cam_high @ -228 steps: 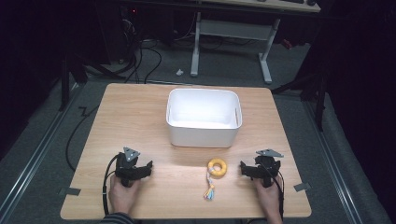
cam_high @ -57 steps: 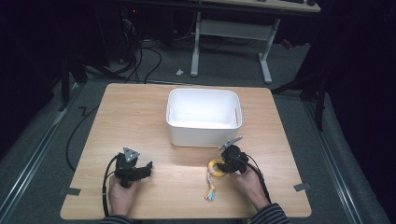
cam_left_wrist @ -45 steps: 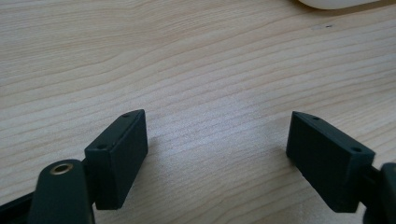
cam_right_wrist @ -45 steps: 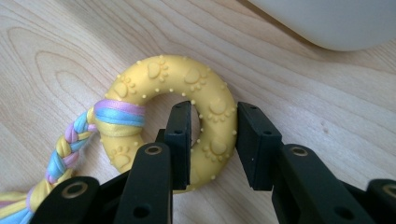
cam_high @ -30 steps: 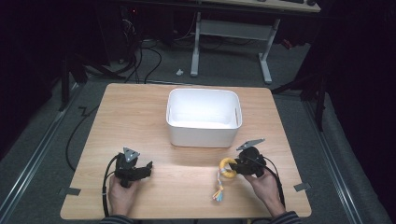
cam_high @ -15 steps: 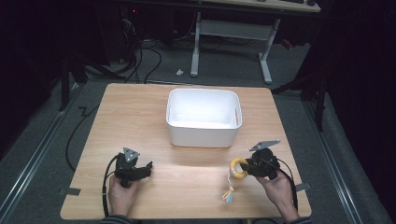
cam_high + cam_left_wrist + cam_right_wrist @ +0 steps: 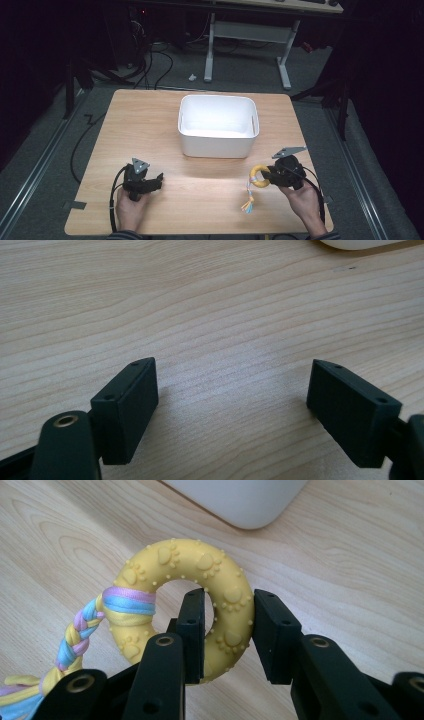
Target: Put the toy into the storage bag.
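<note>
Ring (image 7: 200, 575) with braided tail: clamped in right gripper (image 7: 227, 630), lifted off tabletop (image 7: 150, 125). Left gripper (image 7: 232, 405) released, idle. Remaining, probably: placement in bin (image 7: 218, 145).

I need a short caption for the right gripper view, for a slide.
Right gripper clamps the yellow ring toy with braided tail above the wooden table, near the white bin.

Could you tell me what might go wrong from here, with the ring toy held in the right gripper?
1. The right gripper pinches just one side of the yellow ring, one jaw through its hole, so the ring could swivel or slip out.
2. The braided tail hangs loose below the ring and may catch on the rim of the white bin if the toy is carried over too low.
3. The left gripper rests open on the table, too far off to help.
</note>
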Available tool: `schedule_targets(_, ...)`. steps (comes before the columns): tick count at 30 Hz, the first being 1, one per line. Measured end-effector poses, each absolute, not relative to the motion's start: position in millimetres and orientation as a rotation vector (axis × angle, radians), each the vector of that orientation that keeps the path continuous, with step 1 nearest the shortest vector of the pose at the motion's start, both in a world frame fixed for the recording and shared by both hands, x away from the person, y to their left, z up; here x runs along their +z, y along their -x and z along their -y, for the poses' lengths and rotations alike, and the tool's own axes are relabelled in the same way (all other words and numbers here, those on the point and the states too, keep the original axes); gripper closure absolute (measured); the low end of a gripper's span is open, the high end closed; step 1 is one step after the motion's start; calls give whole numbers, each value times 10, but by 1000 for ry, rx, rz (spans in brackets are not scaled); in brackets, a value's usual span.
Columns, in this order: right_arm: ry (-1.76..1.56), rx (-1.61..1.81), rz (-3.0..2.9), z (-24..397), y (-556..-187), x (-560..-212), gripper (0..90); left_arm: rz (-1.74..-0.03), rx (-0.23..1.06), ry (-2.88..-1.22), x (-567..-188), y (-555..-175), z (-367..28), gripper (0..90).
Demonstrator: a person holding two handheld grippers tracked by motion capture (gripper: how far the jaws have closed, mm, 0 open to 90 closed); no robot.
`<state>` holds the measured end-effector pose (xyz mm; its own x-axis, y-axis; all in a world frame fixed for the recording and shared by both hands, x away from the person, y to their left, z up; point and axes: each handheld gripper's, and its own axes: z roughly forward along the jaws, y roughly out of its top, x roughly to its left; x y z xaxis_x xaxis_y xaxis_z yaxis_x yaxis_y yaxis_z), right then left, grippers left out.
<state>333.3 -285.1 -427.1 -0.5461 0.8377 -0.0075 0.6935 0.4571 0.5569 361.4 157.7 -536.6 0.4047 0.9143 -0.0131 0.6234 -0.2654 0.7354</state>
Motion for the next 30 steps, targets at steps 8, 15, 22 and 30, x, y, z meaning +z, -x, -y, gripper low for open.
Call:
schedule_targets(8,-1268,738,-2437,2797,-3377,-4116,679,-1306,557,-1994,-5366,-3614,-1577,209)
schedule_targets(15,-1250,788,-2445,2797,-3404,-3940,679,-1306,557,-1994,-5366,-3614,-1577,209)
schedule_targets(22,-1226,807,-2438,2769,-3429,-3814,679,-1306,557,-1994,-5366,-3614,-1577,208)
schedule_targets(30,-1232,839,-2439,2779,-3505,-3700,679,-1306,557,-1994,-5366,-3614,-1577,208)
